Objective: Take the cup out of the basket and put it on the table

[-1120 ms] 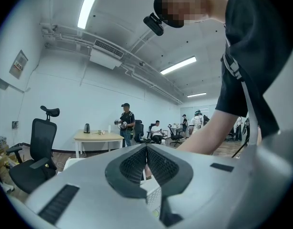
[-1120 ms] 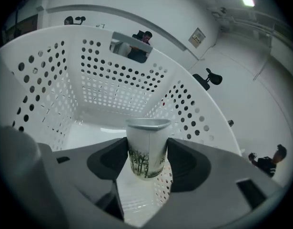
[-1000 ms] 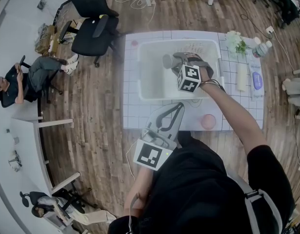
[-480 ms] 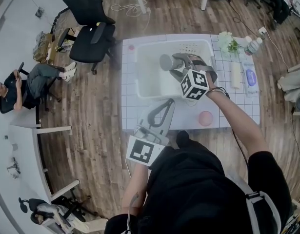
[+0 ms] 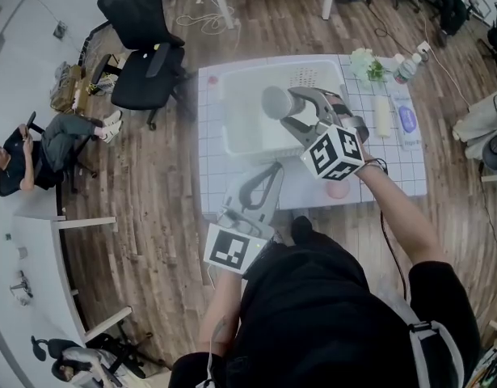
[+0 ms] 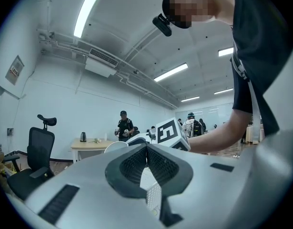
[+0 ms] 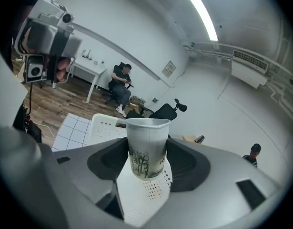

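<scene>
A paper cup (image 7: 146, 148) printed with dark trees stands upright between the jaws of my right gripper (image 7: 147, 151), which is shut on its sides. From the head view the cup (image 5: 275, 102) hangs in the air above the white perforated basket (image 5: 226, 115) on the white gridded table (image 5: 212, 172), clear of the basket's rim. My right gripper (image 5: 287, 107) reaches in from the right. My left gripper (image 5: 276, 168) hovers at the table's near edge, its tips together, nothing in it. In the left gripper view its jaws (image 6: 147, 149) meet at the tip.
A pink round thing (image 5: 338, 190) lies on the table near the front right. Flowers (image 5: 364, 61), a bottle (image 5: 403, 69), a white roll (image 5: 383, 115) and a blue pack (image 5: 406, 120) line the right side. A black office chair (image 5: 143, 55) stands left of the table; a person (image 5: 22, 156) sits further left.
My right gripper has lifted the cup up out of the basket and toward me. The left gripper has shifted only a little.
</scene>
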The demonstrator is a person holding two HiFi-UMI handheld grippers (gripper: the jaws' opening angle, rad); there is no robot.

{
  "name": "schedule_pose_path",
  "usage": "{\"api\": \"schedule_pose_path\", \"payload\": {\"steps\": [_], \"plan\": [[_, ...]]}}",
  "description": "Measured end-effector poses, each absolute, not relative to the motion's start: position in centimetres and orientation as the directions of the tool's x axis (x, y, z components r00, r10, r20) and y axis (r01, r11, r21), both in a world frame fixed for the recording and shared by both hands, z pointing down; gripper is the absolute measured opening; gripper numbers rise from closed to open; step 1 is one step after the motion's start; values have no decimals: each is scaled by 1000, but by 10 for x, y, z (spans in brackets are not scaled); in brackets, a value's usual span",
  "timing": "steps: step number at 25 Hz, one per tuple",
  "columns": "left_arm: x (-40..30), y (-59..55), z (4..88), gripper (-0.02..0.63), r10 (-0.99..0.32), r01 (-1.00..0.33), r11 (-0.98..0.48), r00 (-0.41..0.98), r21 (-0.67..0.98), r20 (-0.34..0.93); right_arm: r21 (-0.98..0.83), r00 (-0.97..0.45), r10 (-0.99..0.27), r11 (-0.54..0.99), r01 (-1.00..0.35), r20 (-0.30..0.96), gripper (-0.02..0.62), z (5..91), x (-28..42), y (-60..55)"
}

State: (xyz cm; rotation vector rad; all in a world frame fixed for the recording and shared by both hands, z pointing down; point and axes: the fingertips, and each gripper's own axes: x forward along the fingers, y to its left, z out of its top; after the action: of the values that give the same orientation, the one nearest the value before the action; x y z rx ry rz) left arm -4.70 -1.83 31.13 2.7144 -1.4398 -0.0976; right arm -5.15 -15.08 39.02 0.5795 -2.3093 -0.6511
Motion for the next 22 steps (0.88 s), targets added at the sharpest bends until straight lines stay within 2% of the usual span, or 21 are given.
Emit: {"api": "schedule_pose_path", "payload": {"steps": [16,22], "plan": [[-48,31,306,9,-773,-768,-634,632,95,-55,553,-686,-646,724,-412,334,265,329,-26,-62],[-43,52,308,9,-741,-734,-671,668,107,-66,446,-695,-653,741,-502,301,265,323,-17,-20]]}}
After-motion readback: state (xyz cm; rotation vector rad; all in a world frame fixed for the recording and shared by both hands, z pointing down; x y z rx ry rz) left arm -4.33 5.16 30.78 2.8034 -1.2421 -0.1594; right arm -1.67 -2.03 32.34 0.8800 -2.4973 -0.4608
